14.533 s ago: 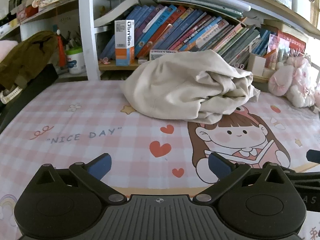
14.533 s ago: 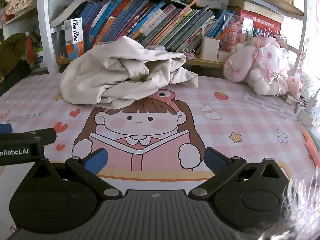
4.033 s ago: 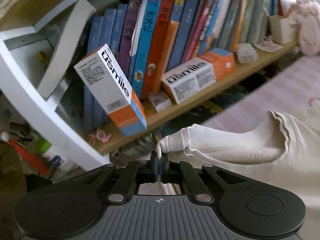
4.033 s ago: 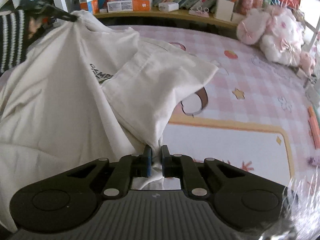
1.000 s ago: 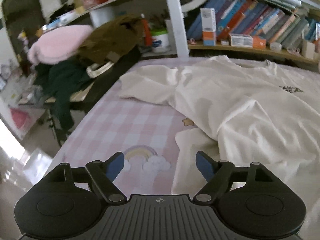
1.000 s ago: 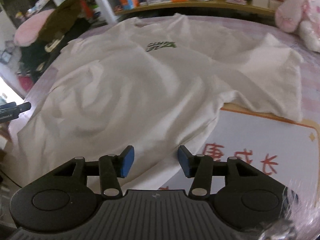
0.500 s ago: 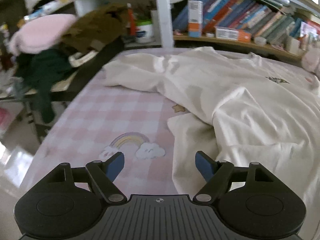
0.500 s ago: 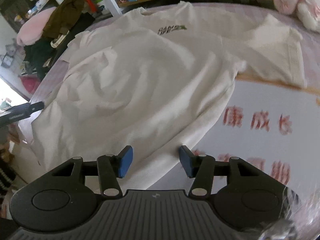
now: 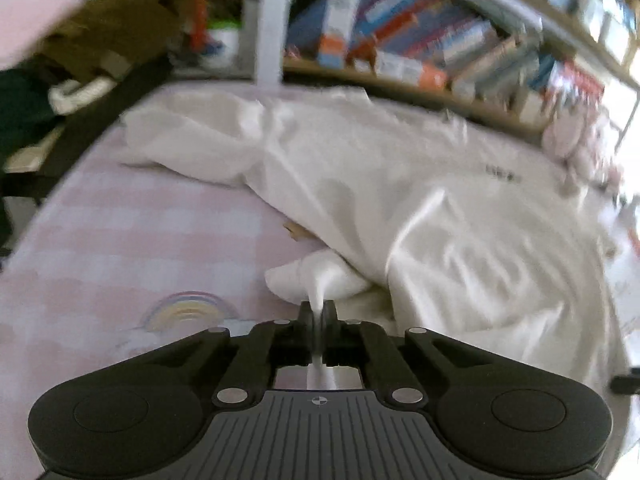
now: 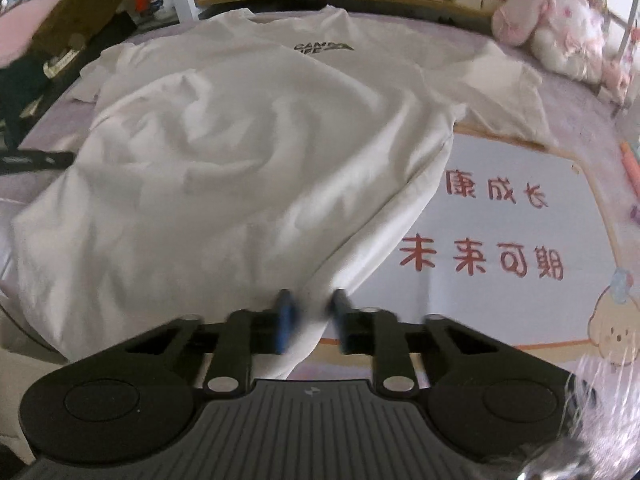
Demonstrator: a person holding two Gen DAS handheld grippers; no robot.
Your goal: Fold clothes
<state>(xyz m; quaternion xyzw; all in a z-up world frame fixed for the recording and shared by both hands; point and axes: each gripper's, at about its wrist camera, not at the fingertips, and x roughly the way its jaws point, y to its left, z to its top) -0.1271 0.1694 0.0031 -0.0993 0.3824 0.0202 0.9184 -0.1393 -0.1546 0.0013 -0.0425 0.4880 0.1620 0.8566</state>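
A cream T-shirt (image 10: 240, 140) lies spread face up on the pink checked mat (image 9: 120, 220), its dark chest print toward the shelf. My left gripper (image 9: 319, 312) is shut on a bunched corner of the T-shirt (image 9: 420, 184) at its left hem. At the shirt's near right hem my right gripper (image 10: 312, 308) has its jaws closing, blurred. A fold of cloth stands between the blue pads, with a narrow gap still showing. The left gripper's black tip (image 10: 36, 160) shows at the left edge of the right wrist view.
A bookshelf (image 9: 400, 52) with books and boxes runs along the far side. Pink plush toys (image 10: 560, 36) sit at the far right. Dark and brown clothes (image 9: 100, 32) are piled at the far left. A white panel with red characters (image 10: 500, 220) covers the mat's right part.
Both grippers moved in to the shirt's near hem. The left jaws went from wide open to shut on the corner. The right jaws narrowed around the hem fold.
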